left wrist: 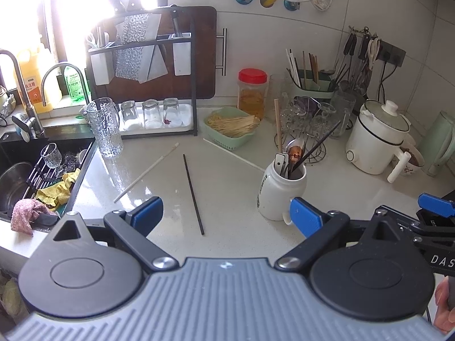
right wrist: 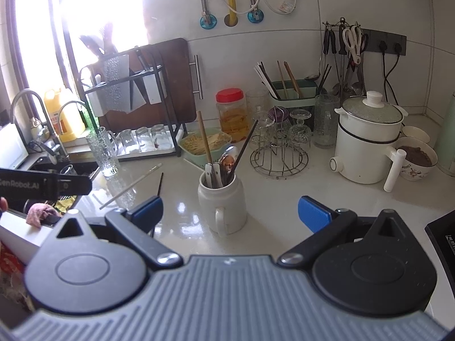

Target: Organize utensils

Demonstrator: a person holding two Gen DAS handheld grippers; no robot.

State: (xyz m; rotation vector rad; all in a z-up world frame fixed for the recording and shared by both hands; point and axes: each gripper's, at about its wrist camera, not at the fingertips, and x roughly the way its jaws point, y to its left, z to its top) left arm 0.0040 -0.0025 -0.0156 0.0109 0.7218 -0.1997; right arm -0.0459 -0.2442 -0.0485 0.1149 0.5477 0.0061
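A white mug point(left wrist: 280, 193) point(right wrist: 224, 201) stands on the pale counter and holds a spoon, a wooden chopstick, a black chopstick and white-handled utensils. A black chopstick point(left wrist: 193, 194) point(right wrist: 160, 184) lies loose on the counter, with a white chopstick point(left wrist: 146, 172) point(right wrist: 130, 186) to its left and another white chopstick point(left wrist: 233, 155) behind. My left gripper point(left wrist: 226, 217) is open and empty, with the black chopstick lying between its fingers' line. My right gripper point(right wrist: 230, 214) is open and empty, with the mug just ahead between its fingers.
A sink point(left wrist: 37, 170) with glasses and cloths lies at the left. A tall glass point(left wrist: 105, 128), a rack of upturned glasses point(left wrist: 155, 113), a green basket point(left wrist: 231, 126), a wire glass stand point(right wrist: 280, 153), a white pot point(right wrist: 368, 145) and a bowl point(right wrist: 416, 160) stand behind.
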